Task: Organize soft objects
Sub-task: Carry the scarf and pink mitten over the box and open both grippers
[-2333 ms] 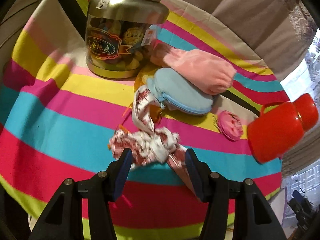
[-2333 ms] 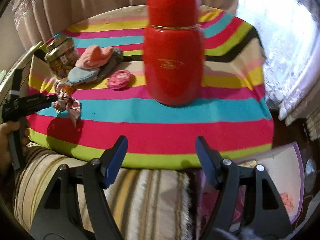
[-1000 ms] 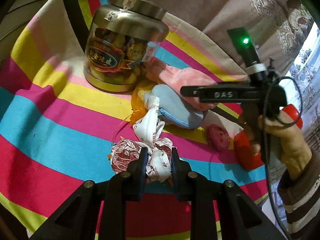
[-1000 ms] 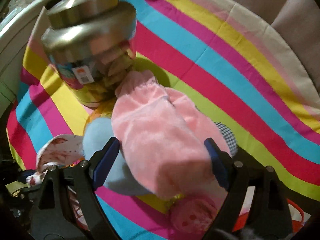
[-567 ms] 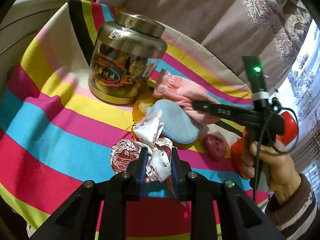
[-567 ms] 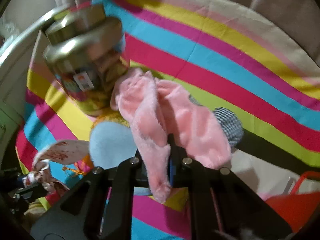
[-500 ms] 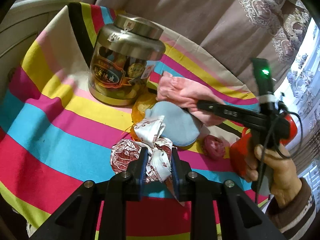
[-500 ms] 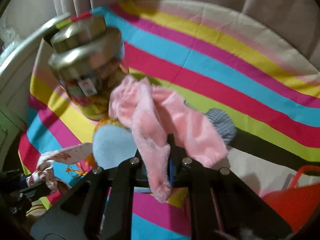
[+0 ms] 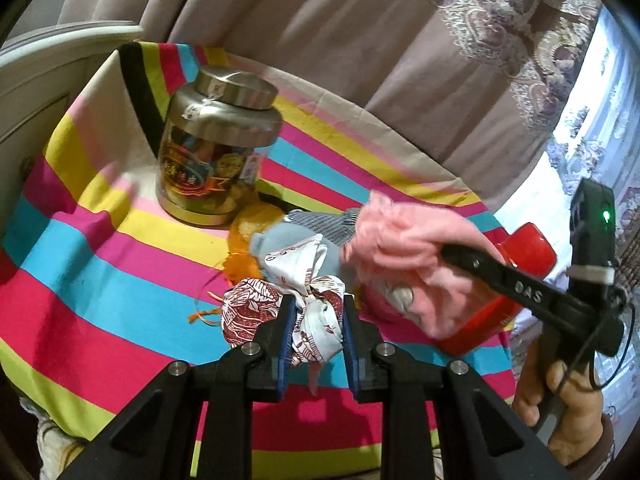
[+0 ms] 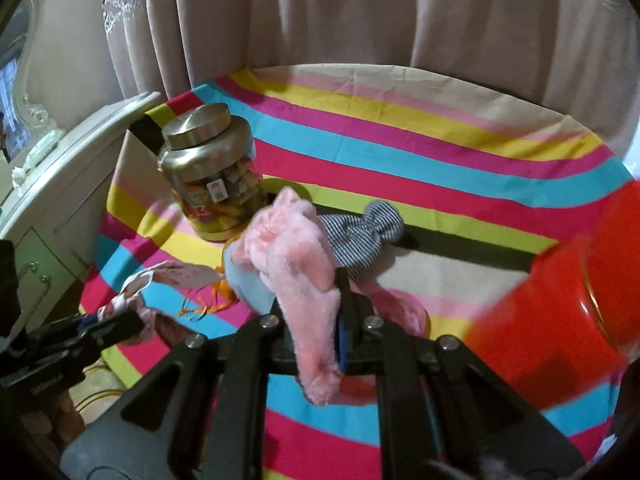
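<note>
My left gripper is shut on a red-and-white patterned scarf bunched on the striped tablecloth. My right gripper is shut on a fluffy pink cloth and holds it lifted above the pile; the pink cloth shows in the left wrist view too, in front of the red jug. A light blue pouch and a grey striped sock lie uncovered where the pink cloth was. The scarf's tail trails at the left in the right wrist view.
A gold-lidded jar of wrapped sweets stands behind the pile. A red jug stands at the right. A pink round piece lies by the pouch. Orange ribbon lies under the pouch. Curtains hang behind; a white cabinet stands left.
My right gripper closed on the pink cloth and lifted it up and to the right, uncovering the striped sock. My left gripper stays shut on the scarf and has pulled back a little.
</note>
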The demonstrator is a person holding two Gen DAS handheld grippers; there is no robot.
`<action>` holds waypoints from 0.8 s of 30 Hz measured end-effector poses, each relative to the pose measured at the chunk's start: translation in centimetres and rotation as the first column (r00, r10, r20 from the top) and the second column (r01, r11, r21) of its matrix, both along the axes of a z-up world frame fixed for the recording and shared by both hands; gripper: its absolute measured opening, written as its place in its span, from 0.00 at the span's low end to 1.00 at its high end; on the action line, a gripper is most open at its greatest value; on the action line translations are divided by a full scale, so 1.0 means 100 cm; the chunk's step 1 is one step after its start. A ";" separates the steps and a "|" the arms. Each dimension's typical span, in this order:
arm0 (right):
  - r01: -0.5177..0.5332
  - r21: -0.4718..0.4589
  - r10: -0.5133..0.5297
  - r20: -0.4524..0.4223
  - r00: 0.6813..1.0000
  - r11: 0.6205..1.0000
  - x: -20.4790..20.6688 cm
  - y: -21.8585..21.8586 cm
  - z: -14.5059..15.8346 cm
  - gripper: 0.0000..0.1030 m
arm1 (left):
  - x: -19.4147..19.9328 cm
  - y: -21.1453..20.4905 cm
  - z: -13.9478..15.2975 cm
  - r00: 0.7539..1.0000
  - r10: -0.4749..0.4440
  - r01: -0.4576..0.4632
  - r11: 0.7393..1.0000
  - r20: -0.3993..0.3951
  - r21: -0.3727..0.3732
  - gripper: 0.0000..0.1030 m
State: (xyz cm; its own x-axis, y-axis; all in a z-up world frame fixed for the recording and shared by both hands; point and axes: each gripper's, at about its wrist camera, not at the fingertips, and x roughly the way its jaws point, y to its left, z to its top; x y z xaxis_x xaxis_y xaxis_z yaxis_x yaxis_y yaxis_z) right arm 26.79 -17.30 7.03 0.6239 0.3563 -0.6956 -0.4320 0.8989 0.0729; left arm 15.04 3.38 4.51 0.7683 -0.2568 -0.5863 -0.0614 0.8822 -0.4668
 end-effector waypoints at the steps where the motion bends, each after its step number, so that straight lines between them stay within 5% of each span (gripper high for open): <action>1: 0.009 0.005 -0.009 -0.002 1.000 1.000 -0.006 -0.006 0.001 0.14 | -0.002 -0.002 0.002 1.000 -0.006 0.006 1.000 0.004 -0.001 0.22; 24: 0.251 0.001 -0.251 0.023 0.968 0.968 -0.126 -0.134 0.018 0.14 | -0.044 -0.116 0.043 0.963 -0.259 0.260 0.966 0.070 -0.007 0.22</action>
State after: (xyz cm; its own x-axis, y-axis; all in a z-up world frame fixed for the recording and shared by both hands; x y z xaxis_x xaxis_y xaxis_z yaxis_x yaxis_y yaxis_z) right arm 14.19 -30.74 8.81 0.7089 0.1850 -0.6807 -0.1939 0.9789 0.0640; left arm 10.61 -8.18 8.84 0.7120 -0.4615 -0.5292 0.2013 0.8562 -0.4758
